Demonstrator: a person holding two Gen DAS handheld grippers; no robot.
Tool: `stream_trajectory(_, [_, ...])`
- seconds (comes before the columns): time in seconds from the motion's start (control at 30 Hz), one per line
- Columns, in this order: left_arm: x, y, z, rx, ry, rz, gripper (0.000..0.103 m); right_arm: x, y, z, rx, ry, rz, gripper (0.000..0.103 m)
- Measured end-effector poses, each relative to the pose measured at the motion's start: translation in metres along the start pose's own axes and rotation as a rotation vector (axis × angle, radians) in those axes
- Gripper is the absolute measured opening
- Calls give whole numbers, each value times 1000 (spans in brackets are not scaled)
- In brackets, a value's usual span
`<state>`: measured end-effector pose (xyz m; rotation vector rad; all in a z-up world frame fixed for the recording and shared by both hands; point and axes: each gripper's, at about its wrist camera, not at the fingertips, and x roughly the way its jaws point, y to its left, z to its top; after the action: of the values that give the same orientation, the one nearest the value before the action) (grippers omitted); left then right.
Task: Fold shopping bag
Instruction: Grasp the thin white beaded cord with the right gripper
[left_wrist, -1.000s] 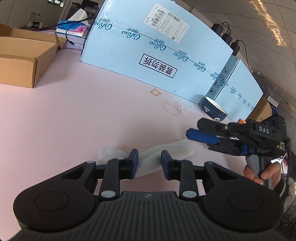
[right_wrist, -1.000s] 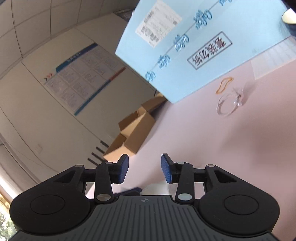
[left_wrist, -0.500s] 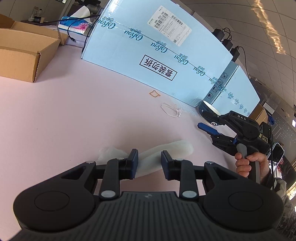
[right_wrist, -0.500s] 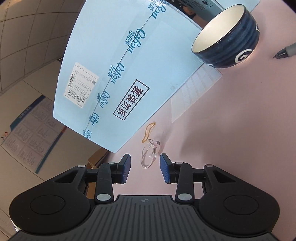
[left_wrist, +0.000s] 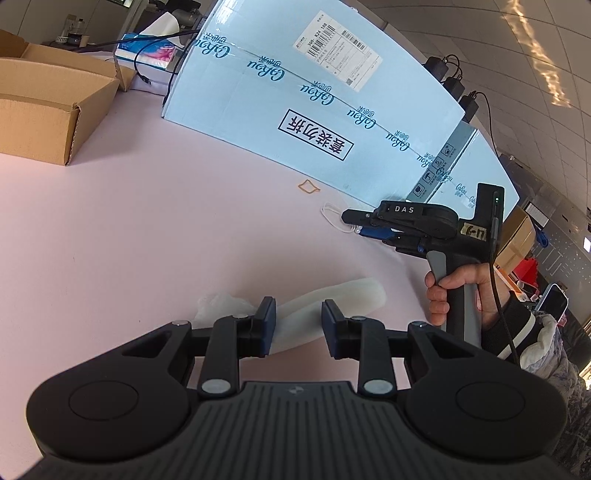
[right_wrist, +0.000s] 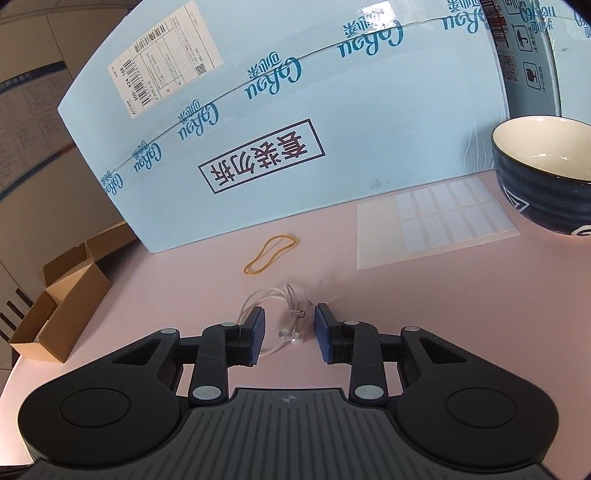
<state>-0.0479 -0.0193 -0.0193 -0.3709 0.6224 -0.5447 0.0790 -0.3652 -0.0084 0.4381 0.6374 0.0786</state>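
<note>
right gripper (right_wrist: 288, 334) swung down over beaded string (right_wrist: 291, 325), fingers closing, left gripper (left_wrist: 298, 323) parted astride rolled bag (left_wrist: 332, 297)

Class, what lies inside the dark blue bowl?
The dark blue bowl shows only a bare cream inner wall; its rim and the frame edge hide the bottom, so any contents there cannot be seen.

White bag (left_wrist: 332, 299), pink table (left_wrist: 147, 240), ribbed navy bowl (right_wrist: 543, 188).
</note>
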Motion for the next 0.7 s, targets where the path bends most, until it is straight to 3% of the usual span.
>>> stream_trajectory(0.07, [0,0,0,2,0,1,25,-1,-4,0,26,-9,-8,9])
stream_trajectory(0.3, [-1,0,1,3,0,2,25,-30,1,-5,61,-70,87,8])
stream_trajectory(0.4, [-1,0,1,7,0,5,25,-64,36,-24,-180,-75,69,8])
stream_trajectory(0.53, [-1,-1,1,12,0,7,25,-88,92,-79,-680,-77,-135,8])
stream_trajectory(0.6, [0,0,1,6,0,3,25,-92,108,-97,-821,-104,-185,8])
stream_trajectory(0.7, [0,1,1,6,0,3,25,-91,132,-112,-937,-113,-167,8])
